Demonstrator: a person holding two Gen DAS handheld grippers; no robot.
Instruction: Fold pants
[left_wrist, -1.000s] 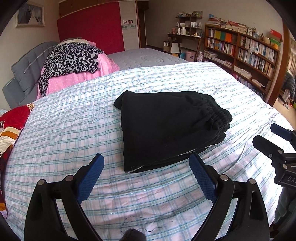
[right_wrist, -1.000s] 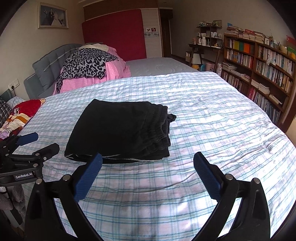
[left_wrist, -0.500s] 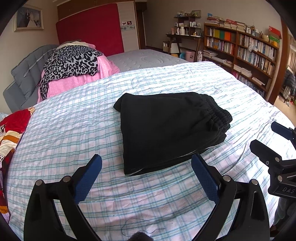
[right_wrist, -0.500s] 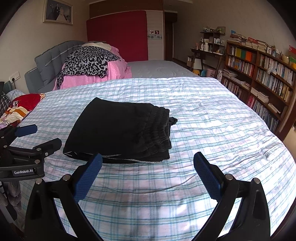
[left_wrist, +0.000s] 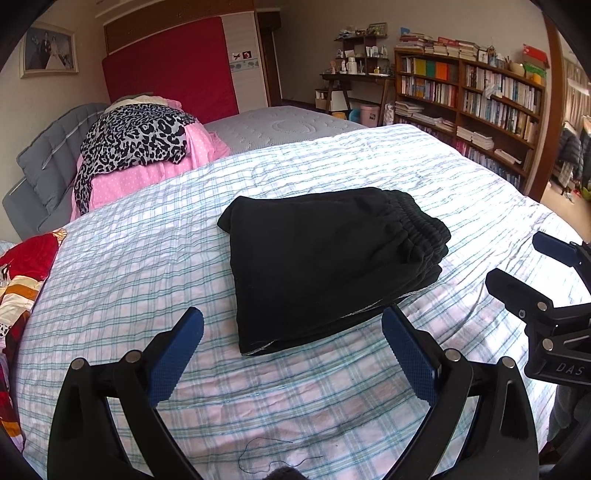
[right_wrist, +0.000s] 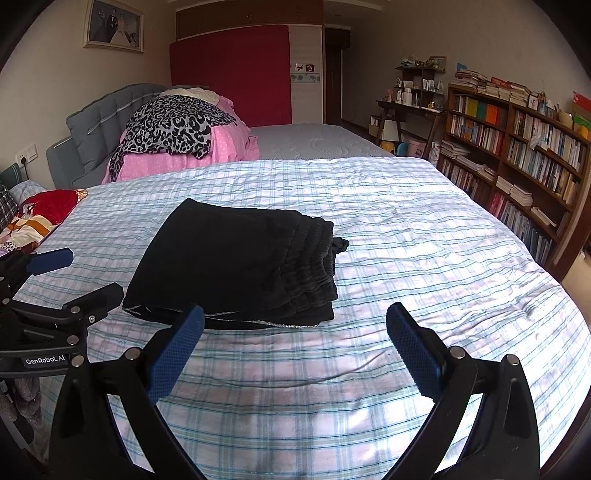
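I see the pants (left_wrist: 325, 258) lying folded into a thick black stack in the middle of the bed (left_wrist: 129, 280), on the plaid sheet, with the gathered waistband toward the right and a thin pale hem showing along the near edge. My left gripper (left_wrist: 293, 345) hangs just short of that near edge with its jaws spread wide, blue pads (left_wrist: 175, 354) bare, gripping nothing and touching nothing. My right gripper (right_wrist: 295, 345) sits the same way, wide open and empty, in front of the stack's near right corner and clear of the cloth. Each gripper shows in the other's view, off to the side and above the sheet. A loose dark thread (left_wrist: 266, 459) lies on the sheet close under the left gripper. At the head of the bed a leopard-print cloth (right_wrist: 173, 125) is draped over pink bedding (right_wrist: 166, 162), and a bookcase (right_wrist: 517, 147) fills the right wall.
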